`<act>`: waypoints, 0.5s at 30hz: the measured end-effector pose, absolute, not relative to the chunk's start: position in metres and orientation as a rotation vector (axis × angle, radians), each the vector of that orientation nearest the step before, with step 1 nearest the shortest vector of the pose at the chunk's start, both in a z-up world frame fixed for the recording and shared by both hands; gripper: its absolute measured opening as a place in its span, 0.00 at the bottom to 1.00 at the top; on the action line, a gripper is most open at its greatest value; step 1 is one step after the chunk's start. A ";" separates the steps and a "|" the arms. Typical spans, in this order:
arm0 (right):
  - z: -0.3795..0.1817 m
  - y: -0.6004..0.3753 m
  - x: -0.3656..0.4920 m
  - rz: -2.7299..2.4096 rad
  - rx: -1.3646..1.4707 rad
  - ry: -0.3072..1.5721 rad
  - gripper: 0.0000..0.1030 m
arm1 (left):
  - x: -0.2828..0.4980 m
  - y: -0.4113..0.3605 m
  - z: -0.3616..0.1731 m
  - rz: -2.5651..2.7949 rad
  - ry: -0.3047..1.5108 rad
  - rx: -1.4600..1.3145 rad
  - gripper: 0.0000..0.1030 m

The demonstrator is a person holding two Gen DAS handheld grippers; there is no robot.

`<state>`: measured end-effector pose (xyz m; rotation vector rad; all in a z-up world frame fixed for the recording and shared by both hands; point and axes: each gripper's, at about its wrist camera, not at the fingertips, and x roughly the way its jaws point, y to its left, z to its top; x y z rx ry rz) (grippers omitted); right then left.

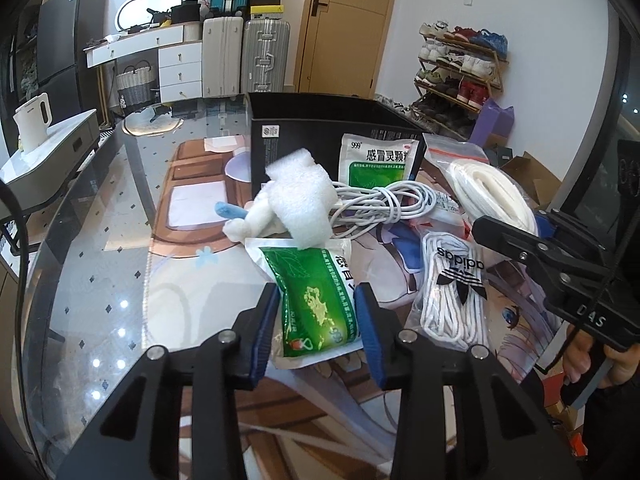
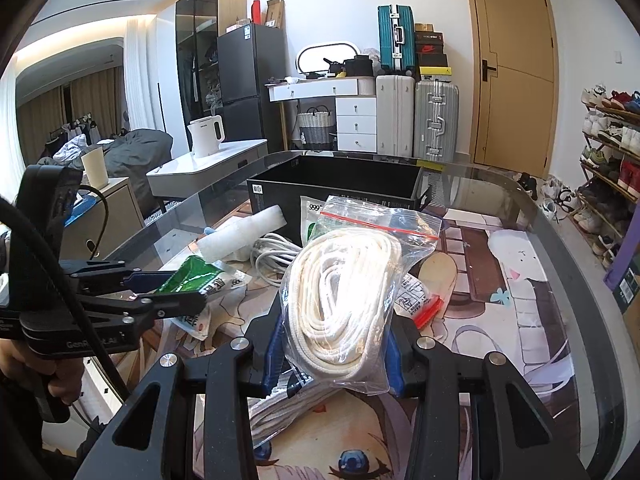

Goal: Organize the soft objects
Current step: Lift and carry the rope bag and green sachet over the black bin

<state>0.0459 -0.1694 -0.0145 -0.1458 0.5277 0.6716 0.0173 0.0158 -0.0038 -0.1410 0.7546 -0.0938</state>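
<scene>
On the glass table (image 1: 100, 240), both grippers had a soft item in hand. The left gripper (image 1: 316, 312) was clamped on the near end of a green sachet (image 1: 316, 300), whose far end lay under a white foam piece (image 1: 298, 200). The right gripper (image 2: 334, 354) was closed on a zip bag of white rope (image 2: 344, 288), raised off the clutter.

Step in hand, as judged: pickup complete on both sides, transfer to the black box (image 2: 336, 180) pending. That box stood open at the far side of the pile and appeared to be the intended container.

The next move would call for lifting each item clear and carrying it over the near wall of the box before release. The sachet would need drawing out from beneath the foam first, or the foam would come along with it.

Obstacles between grippers and box:
- a coiled white cable (image 1: 380, 204), resting just beside the foam;
- a second sachet (image 1: 376, 156), leaning against the box wall;
- a bag of white laces (image 1: 456, 284), lying between the two grippers.
</scene>
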 end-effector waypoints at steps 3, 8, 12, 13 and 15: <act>-0.013 -0.169 0.044 0.675 -0.147 0.523 0.40 | 0.010 0.020 -0.001 -0.090 0.741 -0.143 0.36; -0.010 -0.169 0.042 0.675 -0.147 0.516 0.40 | 0.001 0.023 0.006 -0.090 0.718 -0.147 0.36; -0.009 -0.169 0.041 0.674 -0.146 0.514 0.40 | -0.007 0.024 0.012 -0.090 0.700 -0.155 0.36; -0.009 -0.169 0.041 0.673 -0.146 0.513 0.40 | -0.009 0.024 0.013 -0.090 0.696 -0.155 0.36; -0.008 -0.170 0.041 0.672 -0.145 0.512 0.40 | -0.013 0.025 0.017 -0.092 0.687 -0.158 0.36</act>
